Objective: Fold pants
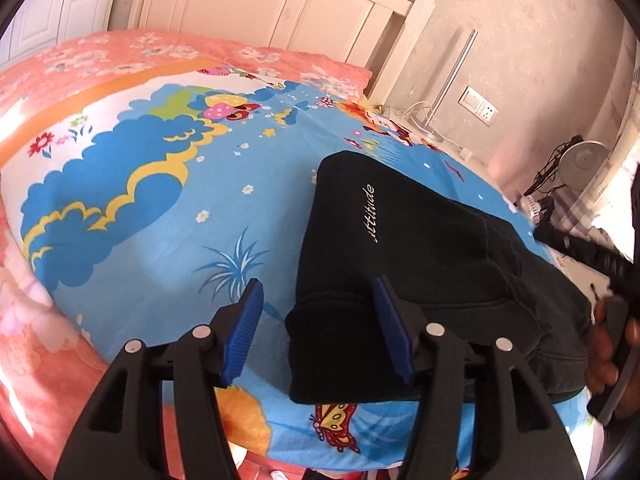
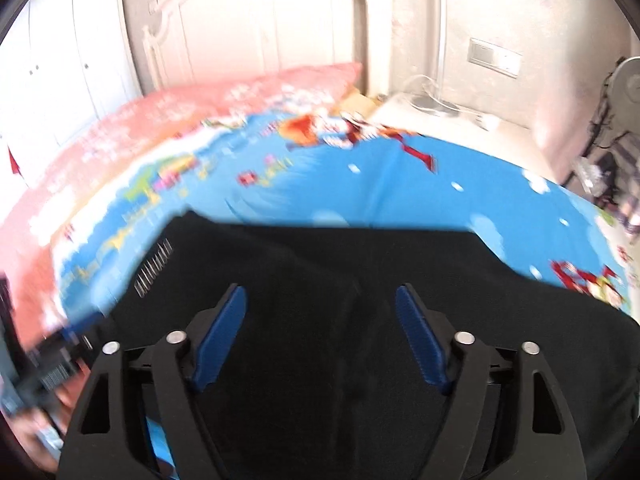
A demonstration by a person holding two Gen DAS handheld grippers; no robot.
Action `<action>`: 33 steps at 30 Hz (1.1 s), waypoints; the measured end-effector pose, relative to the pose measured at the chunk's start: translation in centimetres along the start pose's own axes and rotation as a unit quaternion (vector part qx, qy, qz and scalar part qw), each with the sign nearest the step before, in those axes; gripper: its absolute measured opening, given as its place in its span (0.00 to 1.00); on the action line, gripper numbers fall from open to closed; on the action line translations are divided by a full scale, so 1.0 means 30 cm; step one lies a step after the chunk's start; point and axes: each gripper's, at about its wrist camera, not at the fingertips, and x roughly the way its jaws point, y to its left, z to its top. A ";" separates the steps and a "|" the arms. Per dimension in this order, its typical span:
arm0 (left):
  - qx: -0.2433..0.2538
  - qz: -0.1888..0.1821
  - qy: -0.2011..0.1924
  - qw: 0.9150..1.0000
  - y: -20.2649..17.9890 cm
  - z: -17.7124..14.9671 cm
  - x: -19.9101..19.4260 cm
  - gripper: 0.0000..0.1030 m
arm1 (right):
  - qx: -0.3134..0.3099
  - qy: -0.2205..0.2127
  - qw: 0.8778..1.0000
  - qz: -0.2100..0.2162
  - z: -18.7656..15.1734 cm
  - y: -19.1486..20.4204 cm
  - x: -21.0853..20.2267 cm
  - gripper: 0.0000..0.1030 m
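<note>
Right wrist view motion-blurred: white lettering (image 2: 154,268) on my pants (image 2: 360,360) smeared to streaks, unreadable; bedsheet (image 2: 400,184) cartoon prints smeared. Near part of pants cut by bottom frame edge, behind my right gripper (image 2: 320,336) body. Dark blurred thing (image 2: 48,368) left of pants, cannot identify. Left wrist view: right part of pants hidden behind my right hand (image 1: 608,344) and dark handle, cut at frame edge. Clutter near fan (image 1: 584,160) beyond pants too small to tell.
</note>
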 end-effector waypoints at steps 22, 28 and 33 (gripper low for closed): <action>-0.113 -0.171 0.054 0.977 0.106 -0.052 0.035 0.46 | 0.002 0.042 0.999 -0.017 -0.081 -0.056 0.207 0.52; -0.110 -0.169 0.041 0.979 0.085 -0.028 0.001 0.52 | 0.020 0.055 0.998 -0.008 -0.075 -0.084 0.219 0.63; -0.141 -0.174 0.057 0.973 0.095 -0.067 0.043 0.55 | 0.016 0.058 0.998 -0.019 -0.073 -0.077 0.220 0.69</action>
